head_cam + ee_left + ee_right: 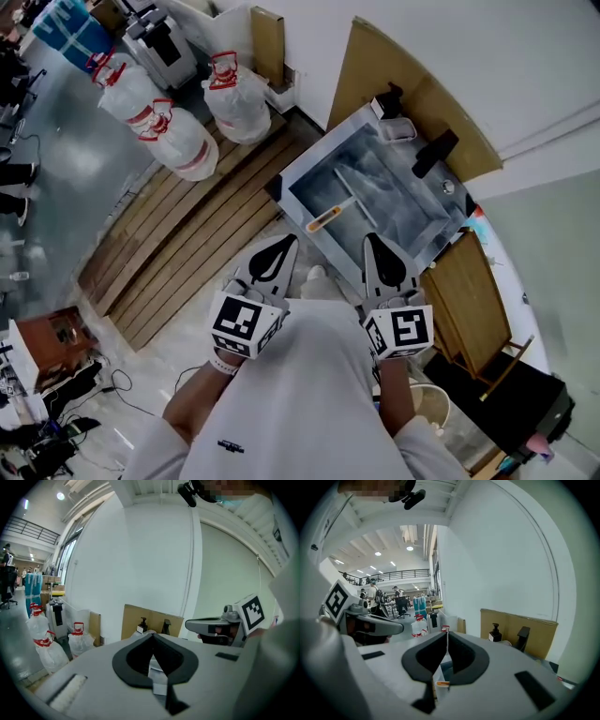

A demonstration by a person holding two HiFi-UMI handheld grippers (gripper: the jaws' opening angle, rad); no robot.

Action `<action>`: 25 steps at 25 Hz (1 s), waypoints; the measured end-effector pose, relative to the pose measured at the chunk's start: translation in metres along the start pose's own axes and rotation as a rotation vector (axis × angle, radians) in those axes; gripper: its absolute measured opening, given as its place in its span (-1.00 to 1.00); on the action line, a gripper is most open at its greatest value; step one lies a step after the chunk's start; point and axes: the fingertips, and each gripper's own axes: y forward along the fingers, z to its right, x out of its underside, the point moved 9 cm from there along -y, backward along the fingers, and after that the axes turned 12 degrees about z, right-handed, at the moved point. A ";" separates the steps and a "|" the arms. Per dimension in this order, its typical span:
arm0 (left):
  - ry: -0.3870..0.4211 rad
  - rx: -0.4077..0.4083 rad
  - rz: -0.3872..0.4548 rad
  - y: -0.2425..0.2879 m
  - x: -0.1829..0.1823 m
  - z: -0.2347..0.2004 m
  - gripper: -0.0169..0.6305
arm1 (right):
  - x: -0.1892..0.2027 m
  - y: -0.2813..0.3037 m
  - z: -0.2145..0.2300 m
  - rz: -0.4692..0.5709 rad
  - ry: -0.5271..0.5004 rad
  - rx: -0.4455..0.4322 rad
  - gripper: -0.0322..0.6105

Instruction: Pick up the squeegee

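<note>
Lying in the sink [319,153], the squeegee [333,216] is seen white, orange-tipped; jaws of left gripper [283,244] and right gripper [374,242] are pressed together.

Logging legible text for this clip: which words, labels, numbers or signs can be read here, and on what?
Nothing reads clearly.
Small print on the shirt: too small to read.
Label on the pump bottle: too small to read.
Left gripper and right gripper: square markers only, no words.
</note>
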 end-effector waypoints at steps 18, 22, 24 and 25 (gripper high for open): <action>-0.039 -0.036 -0.102 0.066 0.032 -0.029 -0.93 | 0.040 0.077 0.057 -0.135 -0.062 -0.239 -0.87; -0.040 -0.042 -0.128 0.081 0.047 -0.033 -0.93 | 0.058 0.095 0.073 -0.183 -0.105 -0.305 -0.87; -0.038 -0.044 -0.142 0.089 0.056 -0.036 -0.93 | 0.067 0.104 0.077 -0.202 -0.118 -0.343 -0.87; -0.039 -0.046 -0.151 0.092 0.060 -0.037 -0.93 | 0.071 0.108 0.078 -0.215 -0.117 -0.366 -0.87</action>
